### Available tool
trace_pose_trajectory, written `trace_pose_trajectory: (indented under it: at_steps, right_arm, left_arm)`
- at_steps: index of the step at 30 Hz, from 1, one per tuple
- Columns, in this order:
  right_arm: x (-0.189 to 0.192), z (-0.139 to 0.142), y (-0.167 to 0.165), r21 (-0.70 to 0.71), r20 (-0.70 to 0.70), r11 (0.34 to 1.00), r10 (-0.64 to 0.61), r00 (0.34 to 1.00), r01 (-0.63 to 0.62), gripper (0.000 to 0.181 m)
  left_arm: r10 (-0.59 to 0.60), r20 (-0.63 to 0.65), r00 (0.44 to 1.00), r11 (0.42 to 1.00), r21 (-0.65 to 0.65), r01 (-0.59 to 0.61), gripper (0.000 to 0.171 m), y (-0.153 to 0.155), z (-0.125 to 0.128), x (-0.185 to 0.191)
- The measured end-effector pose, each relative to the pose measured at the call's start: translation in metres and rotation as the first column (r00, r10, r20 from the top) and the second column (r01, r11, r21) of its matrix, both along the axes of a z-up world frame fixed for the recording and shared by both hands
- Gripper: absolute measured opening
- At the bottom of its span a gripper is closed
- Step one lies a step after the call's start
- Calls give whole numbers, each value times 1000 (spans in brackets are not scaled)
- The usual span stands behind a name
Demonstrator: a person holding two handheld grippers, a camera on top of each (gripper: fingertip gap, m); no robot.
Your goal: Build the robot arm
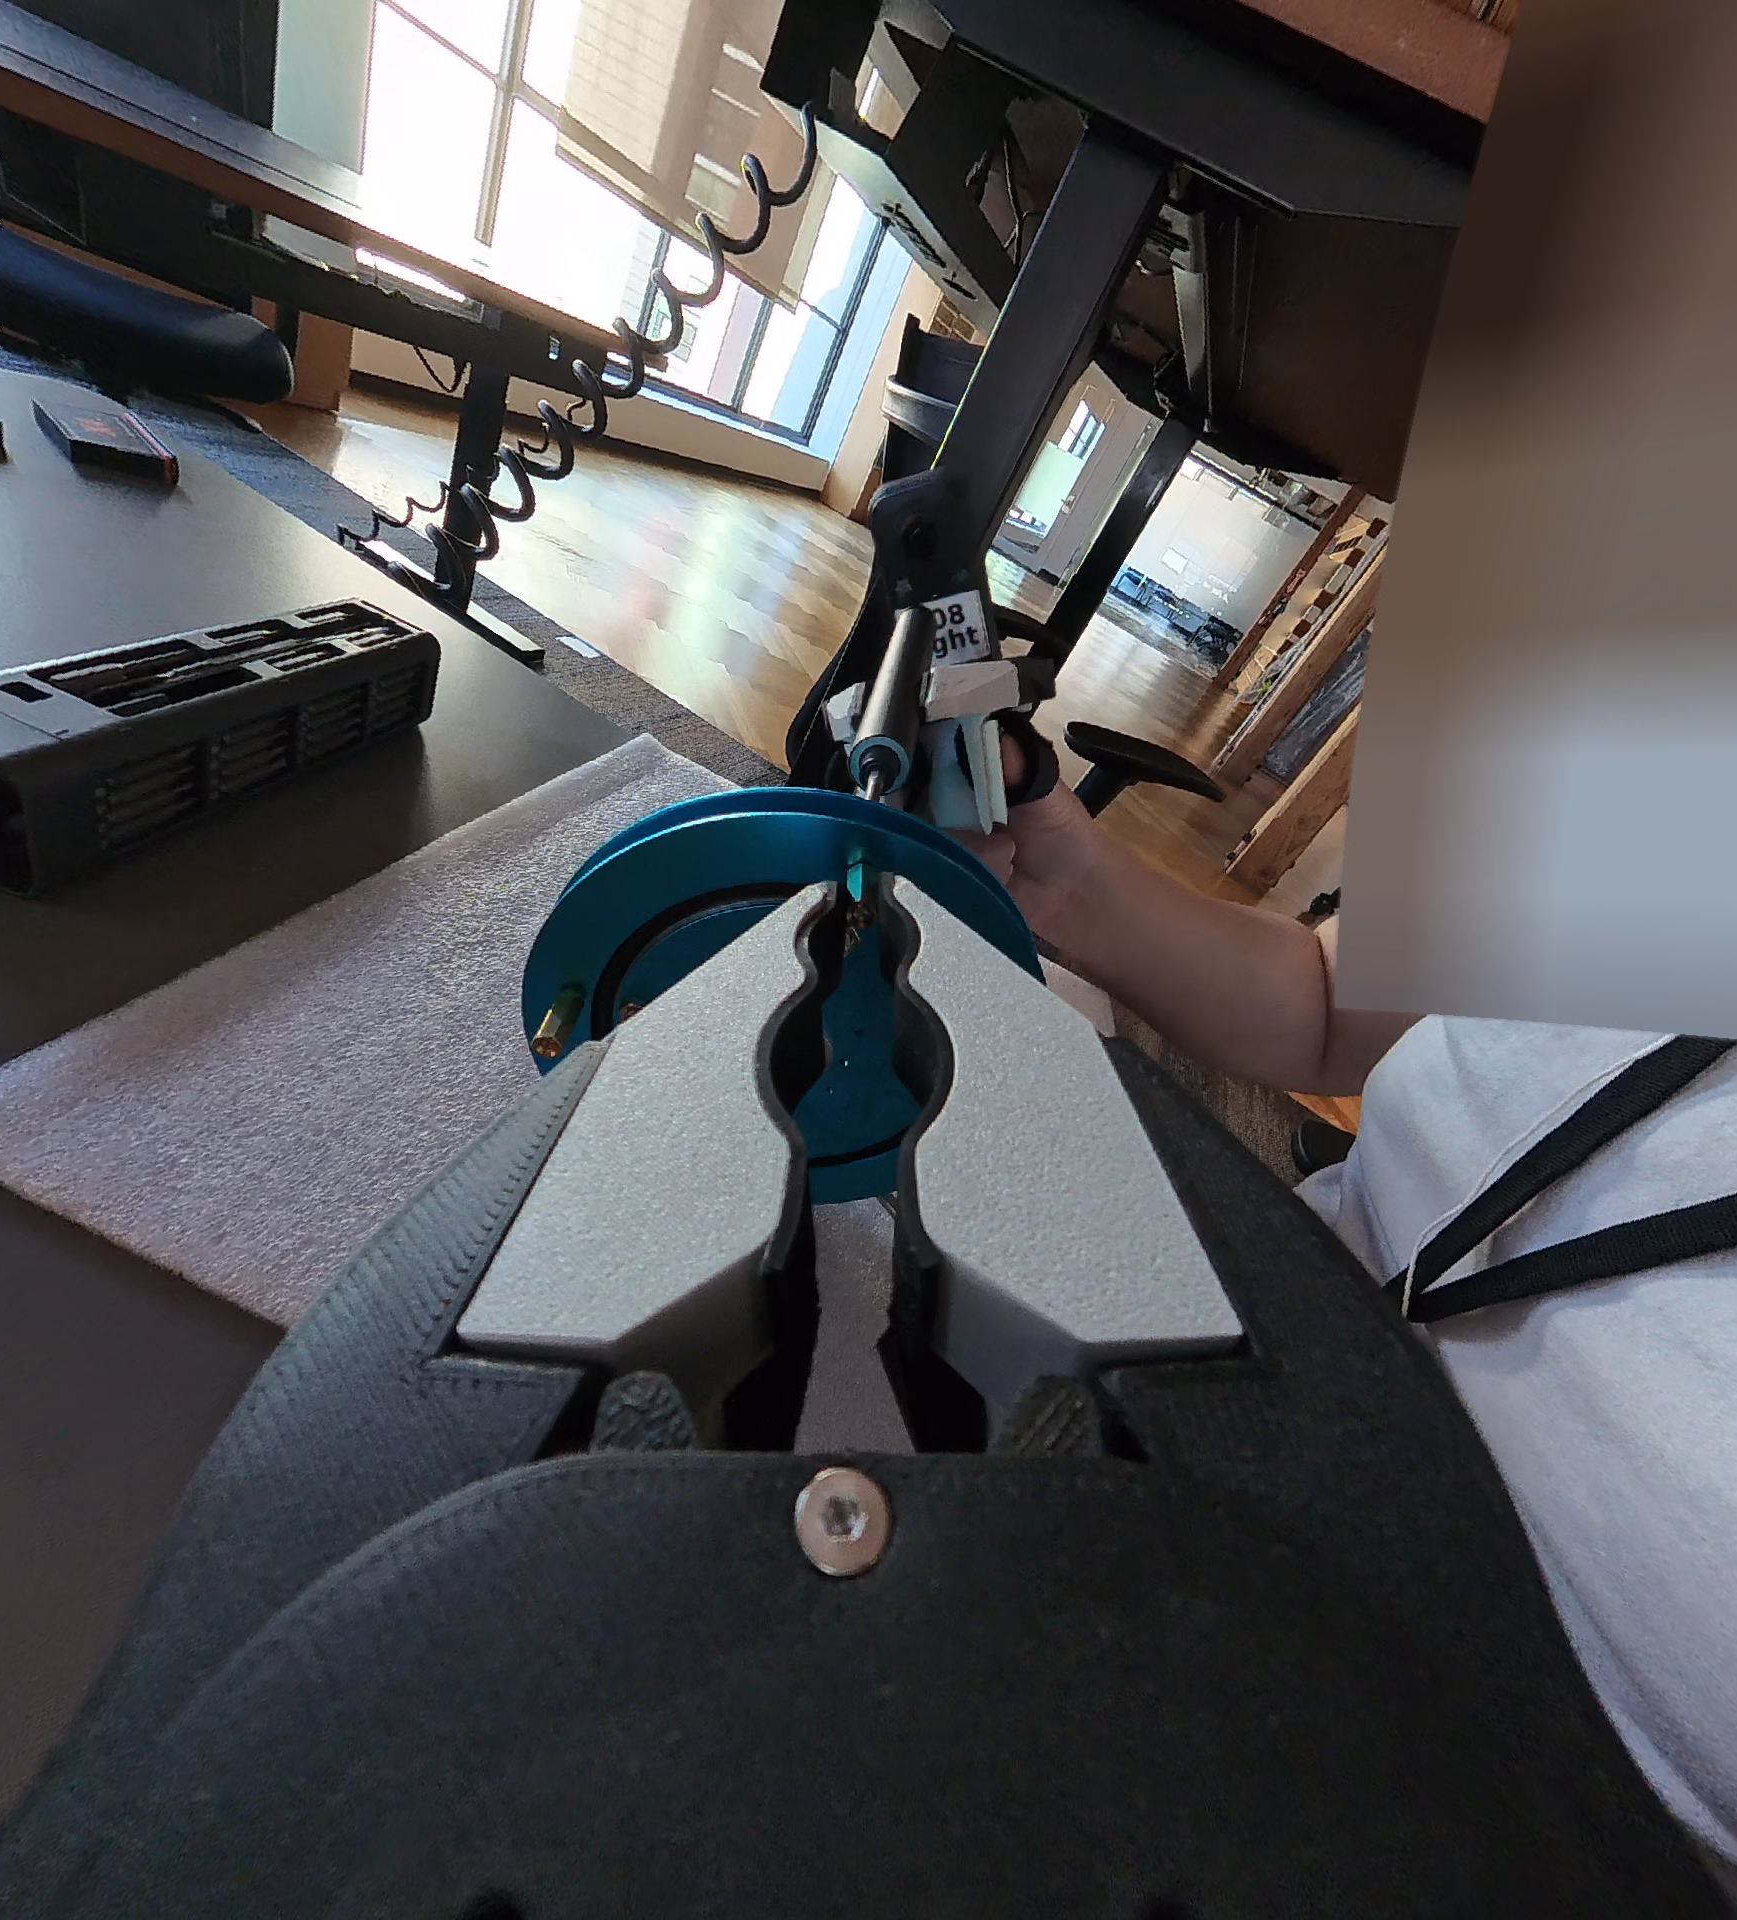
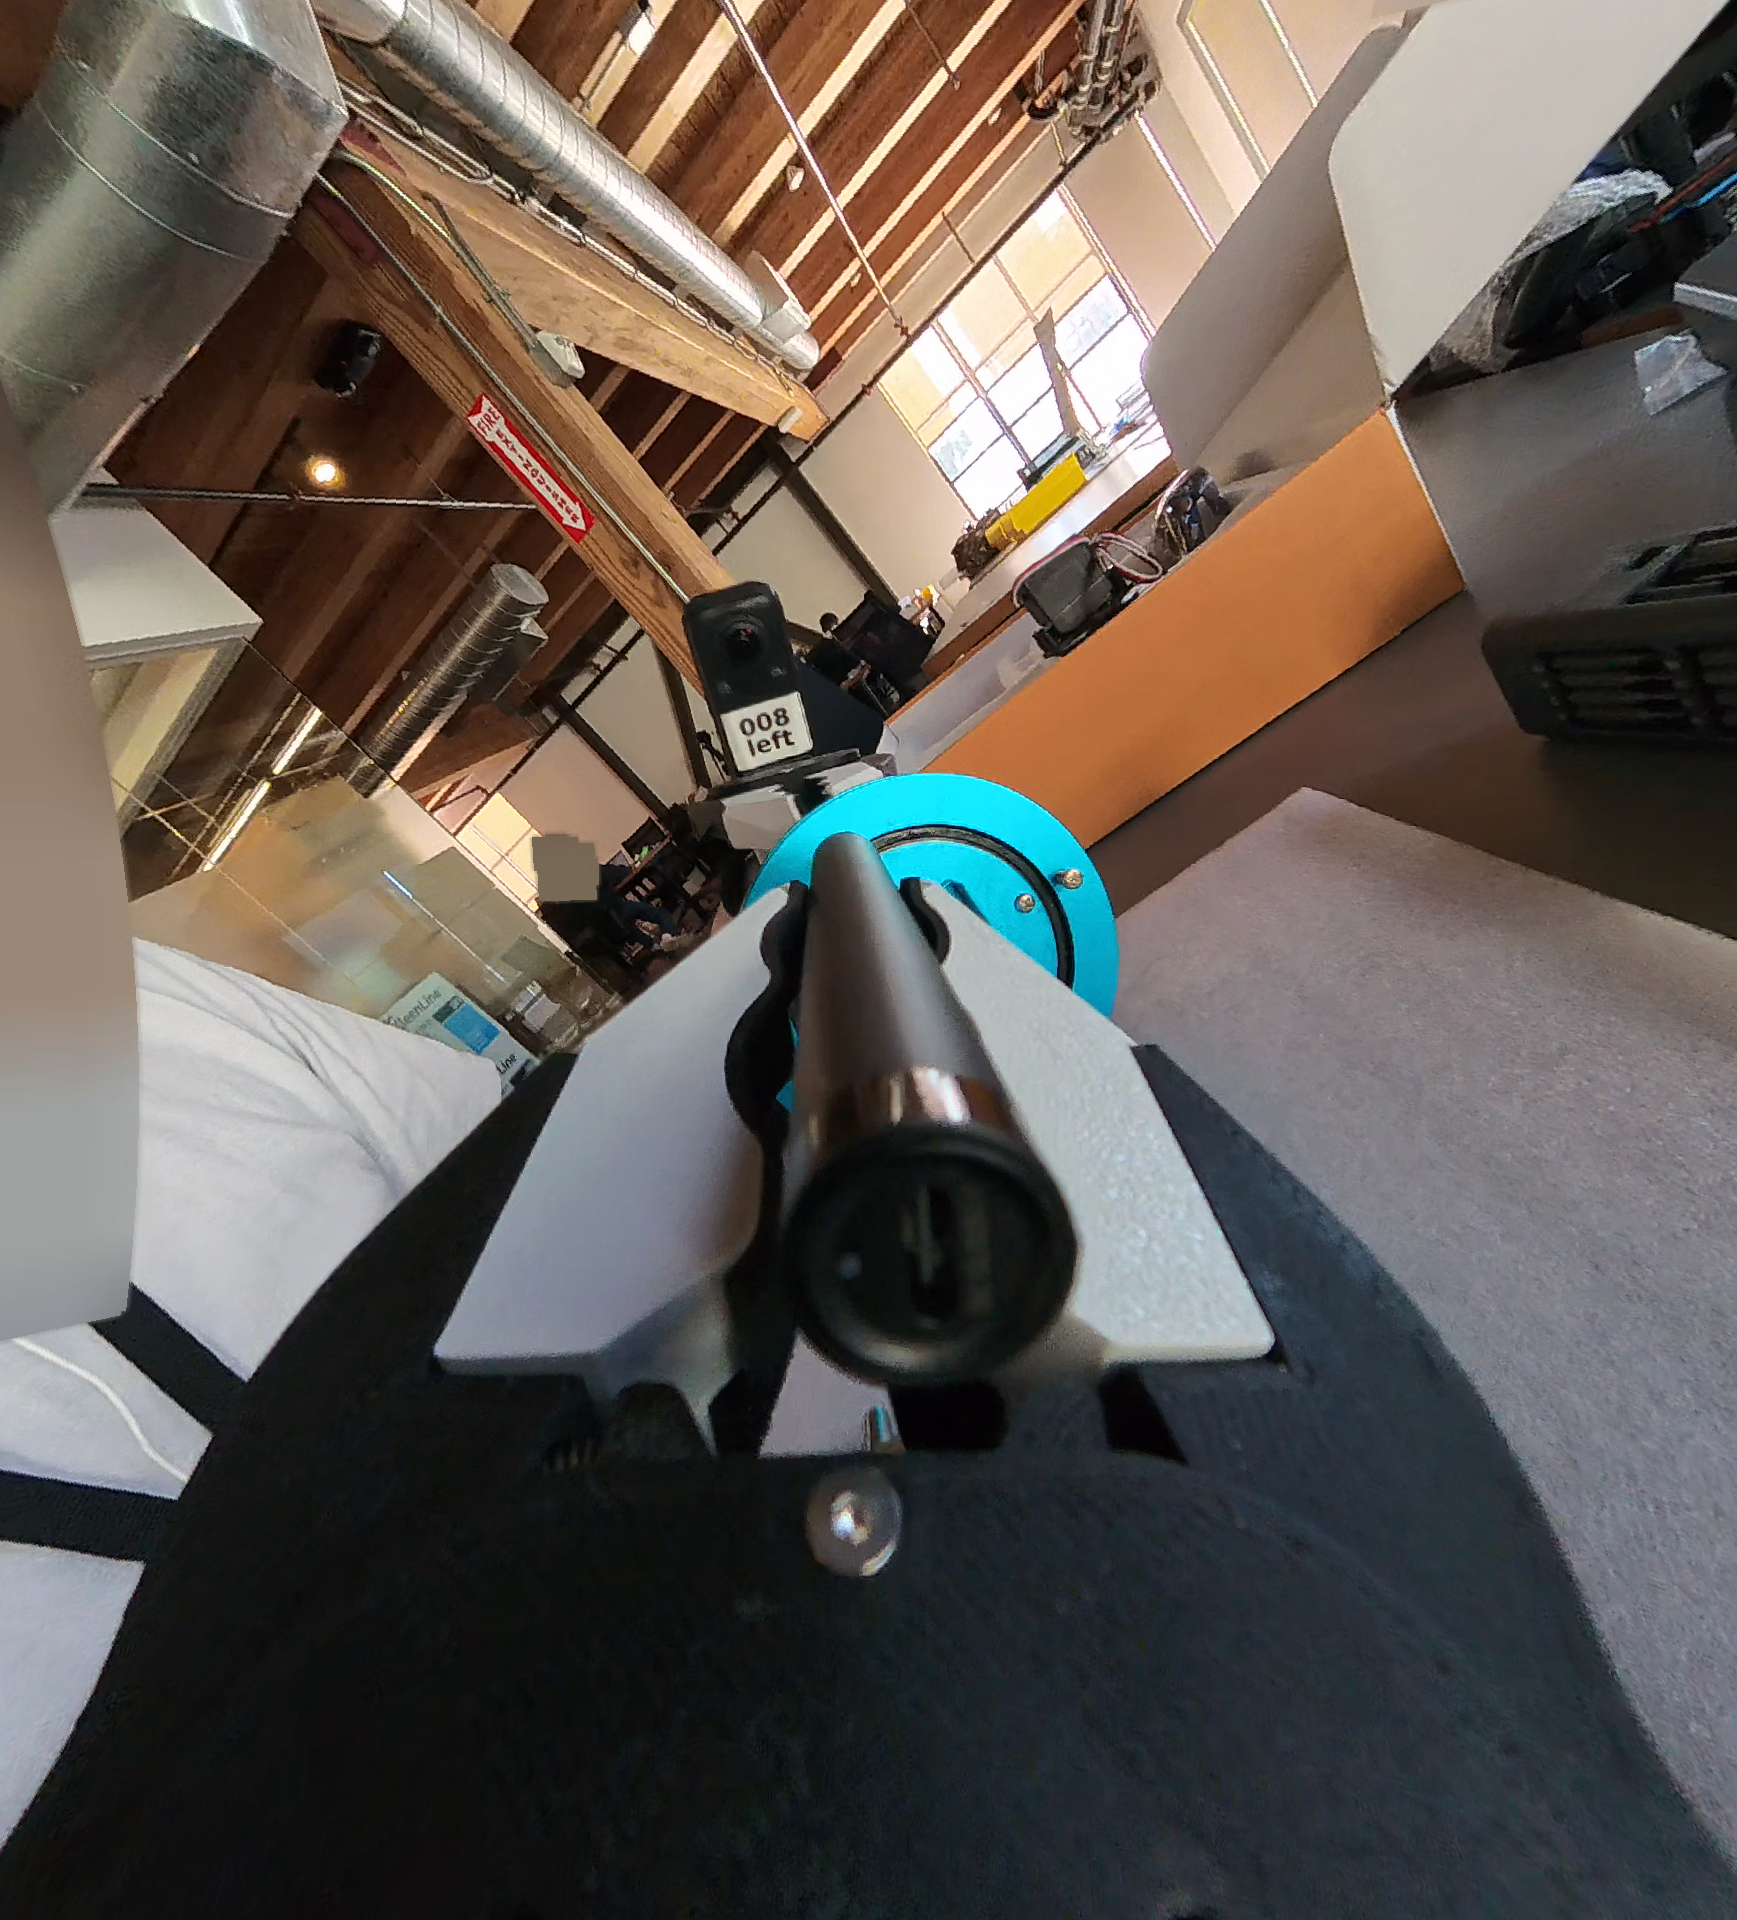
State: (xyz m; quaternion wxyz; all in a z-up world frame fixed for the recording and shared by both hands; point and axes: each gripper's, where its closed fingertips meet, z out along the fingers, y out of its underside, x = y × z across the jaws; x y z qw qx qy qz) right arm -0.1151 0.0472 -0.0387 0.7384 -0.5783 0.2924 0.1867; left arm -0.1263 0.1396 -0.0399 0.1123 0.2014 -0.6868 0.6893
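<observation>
Left gripper (image 1: 859,914): jaws clenched on teal disc assembly (image 1: 698,873), held above the foam mat (image 1: 324,997).
Right gripper (image 2: 848,935): jaws grasping electric screwdriver (image 2: 885,1039), bit at the disc's rim standoff (image 1: 859,871).
Technique: keep driver axis square to disc, hold disc steady, press lightly.

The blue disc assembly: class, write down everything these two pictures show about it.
The blue disc assembly looks like anodised metal: two round blue plates stacked with a gap, joined by small brass-coloured standoffs, with a dark ring around the centre. It is held tilted above a grey foam mat. The left hand-held gripper is shut on its edge. A grey electric screwdriver, clamped in the right hand-held gripper, points its bit at the upper plate.
</observation>
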Motion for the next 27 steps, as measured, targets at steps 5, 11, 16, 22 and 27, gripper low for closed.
trace_pose_trajectory:
  at_steps: [5, 11, 16, 22, 27]
  right_arm:
    - [-4, 1, 0, -56, 15, 997, 45, 999, -44, 16]
    - [-1, 7, -7, -83, 38, 996, 42, 998, -39, 16]
    - [3, -5, -5, -188, 53, 982, 33, 998, -23, 5]
    - [-4, -12, -10, -293, 62, 952, 112, 992, -89, 6]
    - [-19, -37, -29, -555, 33, 807, 263, 964, -201, 16]
  left_arm:
    - [-6, 0, 1000, 1000, -1, 6, 4, 0, 0, -1]
    - [-5, -2, 1000, 1000, -1, 5, 4, 0, 0, -1]
    - [-9, -4, 1000, 1000, -3, 9, 4, -1, 0, -1]
    - [-10, -7, 1000, 1000, -5, 10, 4, -1, 0, -1]
    - [-18, -10, 1000, 1000, -7, 18, 4, -2, 0, -1]
